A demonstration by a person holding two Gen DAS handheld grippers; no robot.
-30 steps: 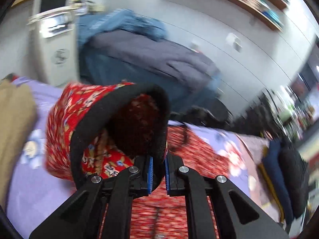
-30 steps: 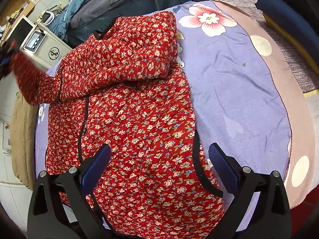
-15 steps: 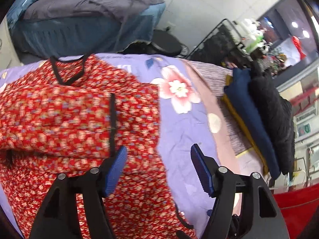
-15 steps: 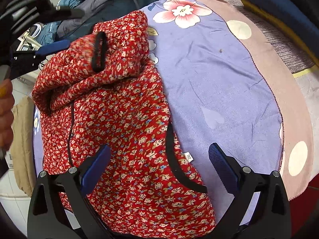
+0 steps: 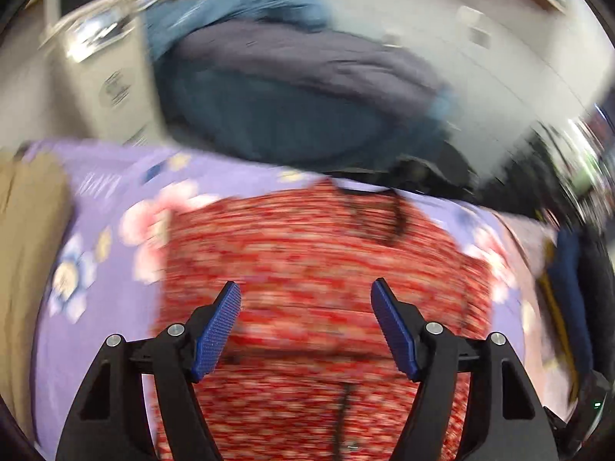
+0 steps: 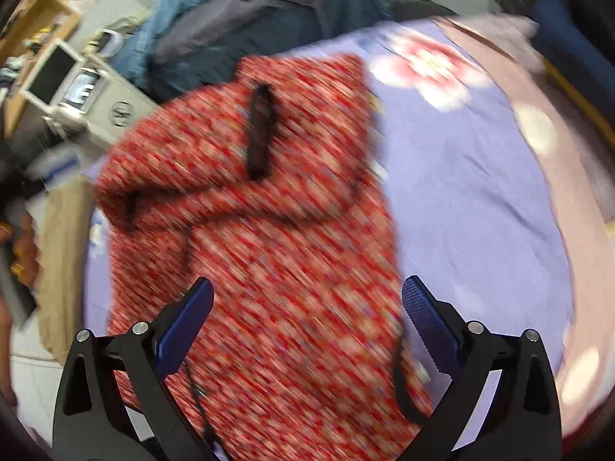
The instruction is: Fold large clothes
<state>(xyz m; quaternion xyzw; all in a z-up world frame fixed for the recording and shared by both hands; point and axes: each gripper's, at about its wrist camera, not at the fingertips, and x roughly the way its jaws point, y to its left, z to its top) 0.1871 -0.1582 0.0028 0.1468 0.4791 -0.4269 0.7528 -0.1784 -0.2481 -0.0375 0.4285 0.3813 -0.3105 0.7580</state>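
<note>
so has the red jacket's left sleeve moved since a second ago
Yes. The sleeve, earlier held out beyond the jacket's edge toward the white machine, now lies folded across the red jacket, cuff mid-chest.

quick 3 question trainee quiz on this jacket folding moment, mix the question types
1. True or false: the left gripper is shut on the red floral padded jacket.
2. Multiple choice: the jacket lies on A) a purple flower-print bedspread, B) a bare wooden floor, C) a glass table.
3. Fill in: the right gripper hovers with its jaws ____.

Key
1. False: its blue pads stand apart with nothing between them.
2. A
3. open
</note>
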